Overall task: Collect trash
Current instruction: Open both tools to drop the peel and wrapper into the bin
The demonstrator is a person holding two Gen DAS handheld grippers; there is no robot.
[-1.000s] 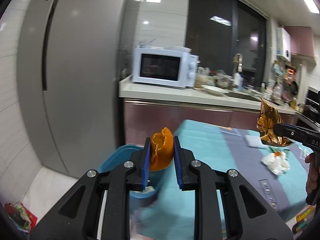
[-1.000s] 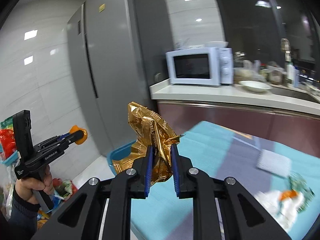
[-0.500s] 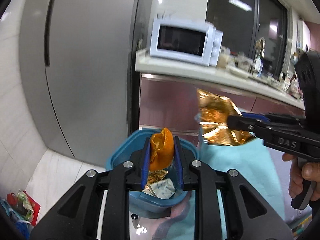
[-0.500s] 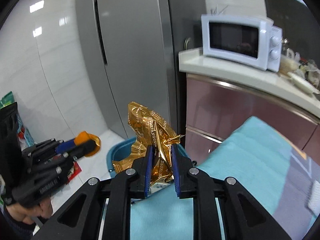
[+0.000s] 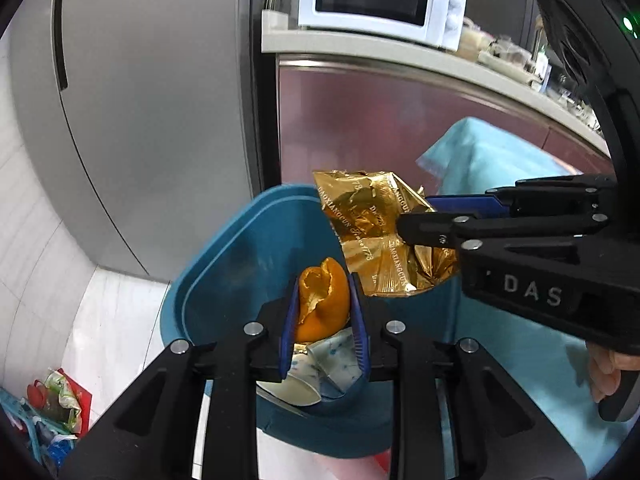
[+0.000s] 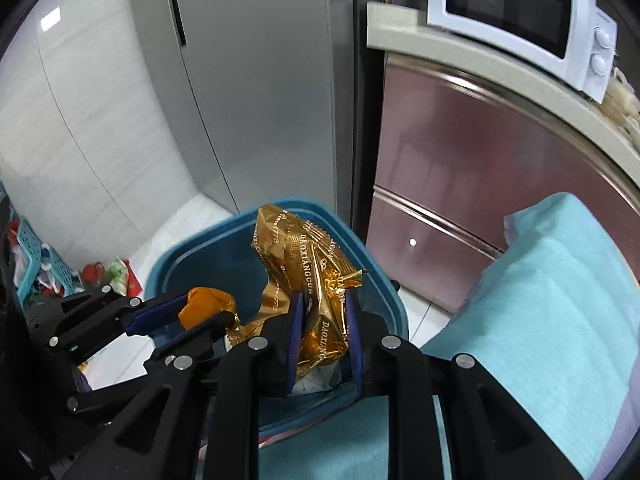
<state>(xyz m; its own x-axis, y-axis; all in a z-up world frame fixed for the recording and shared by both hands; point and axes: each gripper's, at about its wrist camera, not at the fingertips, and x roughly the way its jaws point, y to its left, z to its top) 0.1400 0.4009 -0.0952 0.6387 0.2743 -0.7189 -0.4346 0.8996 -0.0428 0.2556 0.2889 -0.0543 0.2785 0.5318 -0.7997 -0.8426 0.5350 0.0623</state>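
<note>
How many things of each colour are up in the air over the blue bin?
Orange: 1, the orange peel in the left tool
Gold: 1, the gold wrapper in the right tool
Total: 2, both above the blue bin.

Grey fridge [image 5: 152, 92] at 10 o'clock; white microwave [image 5: 380, 0] on counter [image 5: 400, 56] at 1 o'clock; pink cabinets [image 6: 480, 184]; white tiled floor [image 5: 112, 320].

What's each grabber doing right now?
Left gripper: closed on the torn orange peel, jaws just easing open, over the blue plastic bin.
Right gripper: closed on the crinkled gold foil wrapper, jaws also easing.
</note>
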